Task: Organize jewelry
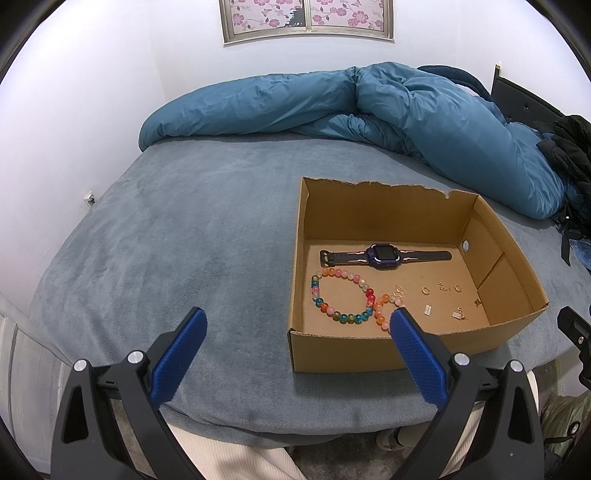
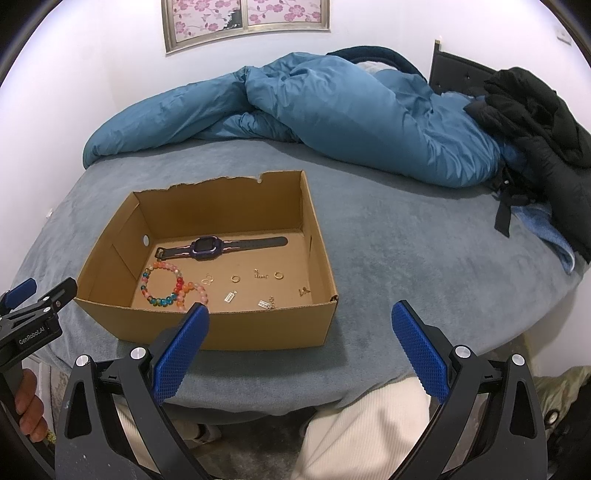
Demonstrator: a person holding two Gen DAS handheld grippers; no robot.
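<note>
Hidden, cropped and too small to read

In the left wrist view the left tool's blue pad covers the end of the bead strand and part of the cardboard box front wall. The tiny gold pieces on the box floor are too small to identify. The framed flower picture is cut off by the top edge; the black jacket by the right.

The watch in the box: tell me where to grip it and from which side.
Grip the watch across its raised purple case, coming straight down from above with either open gripper. It lies flat on the box floor with straps stretched sideways, and the walls block side approaches.
</note>
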